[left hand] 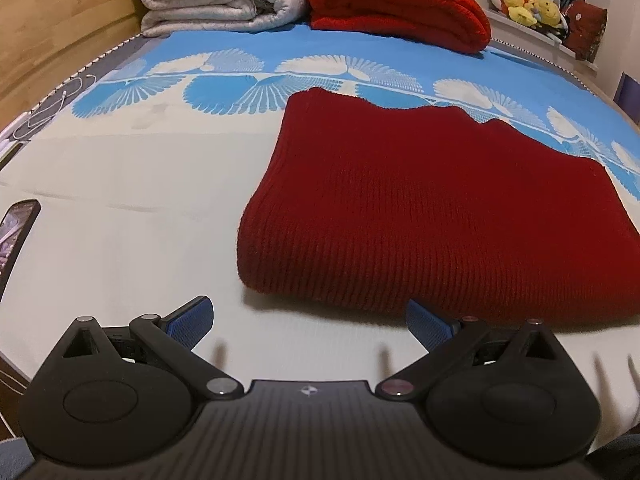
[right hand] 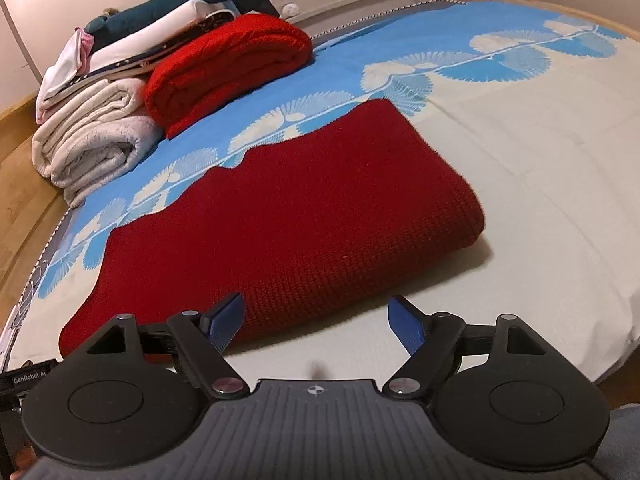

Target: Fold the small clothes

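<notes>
Left wrist view: the left gripper (left hand: 310,322) has its blue fingers spread wide and holds nothing; it is low over the bed sheet (left hand: 120,220), just before the near edge of the garment.
Right wrist view: the right gripper (right hand: 316,322) is also wide open and empty; its left finger is at the near edge of the knit, but contact I cannot tell.
Dark red knit garment (left hand: 420,216): it lies flat on the sheet, from 12 to 2 o'clock of the left gripper, and from 10 to 1 o'clock of the right one (right hand: 288,208). It looks already doubled, with a thick rounded fold on one side.
Reason for this pose: I judge both grippers are open near the front edge either to take it for one more fold or because they have let it go.
Bright red blanket (right hand: 228,68): folded, at 11 o'clock, well apart, probably put away from the working area.
White blanket (right hand: 92,136): folded beside it, at 10 o'clock.
Phone (left hand: 16,236): at 9 o'clock of the left gripper, apart from the garment.
</notes>
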`<state>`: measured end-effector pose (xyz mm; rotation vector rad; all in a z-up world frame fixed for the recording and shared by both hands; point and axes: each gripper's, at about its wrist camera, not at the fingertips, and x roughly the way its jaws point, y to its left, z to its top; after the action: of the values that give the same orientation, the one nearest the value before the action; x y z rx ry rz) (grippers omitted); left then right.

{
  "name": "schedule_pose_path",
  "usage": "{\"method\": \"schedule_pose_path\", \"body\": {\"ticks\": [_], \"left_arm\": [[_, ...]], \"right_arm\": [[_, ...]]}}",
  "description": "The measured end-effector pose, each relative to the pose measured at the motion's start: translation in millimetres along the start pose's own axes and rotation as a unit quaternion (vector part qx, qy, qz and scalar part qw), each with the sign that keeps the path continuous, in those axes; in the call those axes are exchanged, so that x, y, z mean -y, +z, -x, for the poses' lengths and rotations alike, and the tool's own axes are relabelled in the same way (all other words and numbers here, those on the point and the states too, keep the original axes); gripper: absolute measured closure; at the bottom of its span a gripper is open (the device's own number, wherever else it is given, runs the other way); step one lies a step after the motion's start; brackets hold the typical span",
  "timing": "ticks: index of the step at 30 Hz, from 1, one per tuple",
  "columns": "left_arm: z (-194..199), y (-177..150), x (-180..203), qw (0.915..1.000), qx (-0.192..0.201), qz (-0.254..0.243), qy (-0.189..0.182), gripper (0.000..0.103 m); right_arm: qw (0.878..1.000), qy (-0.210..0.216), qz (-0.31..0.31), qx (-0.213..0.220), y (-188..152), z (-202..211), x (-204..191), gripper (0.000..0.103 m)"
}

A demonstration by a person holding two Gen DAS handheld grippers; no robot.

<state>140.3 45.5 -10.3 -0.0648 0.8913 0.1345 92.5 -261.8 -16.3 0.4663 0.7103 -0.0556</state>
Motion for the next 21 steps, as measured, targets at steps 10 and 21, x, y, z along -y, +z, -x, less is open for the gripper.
{"method": "schedule_pose_path", "body": {"ticks": [10, 21], "left_arm": [[-7.9, 7.0, -0.7, 0.9999, -0.011, 0.007, -0.001, 0.0], [-15.6, 9.5, -10.7, 0.9991, -0.024, 0.032, 0.012, 0.0]], "right_arm": [[0.994, 0.003, -0.104, -0.035, 4.2, -14.1, 29.4, 0.023], [0.966, 0.001, -0.257, -0.008, 11.6, -22.9, 59.1, 0.023]]}}
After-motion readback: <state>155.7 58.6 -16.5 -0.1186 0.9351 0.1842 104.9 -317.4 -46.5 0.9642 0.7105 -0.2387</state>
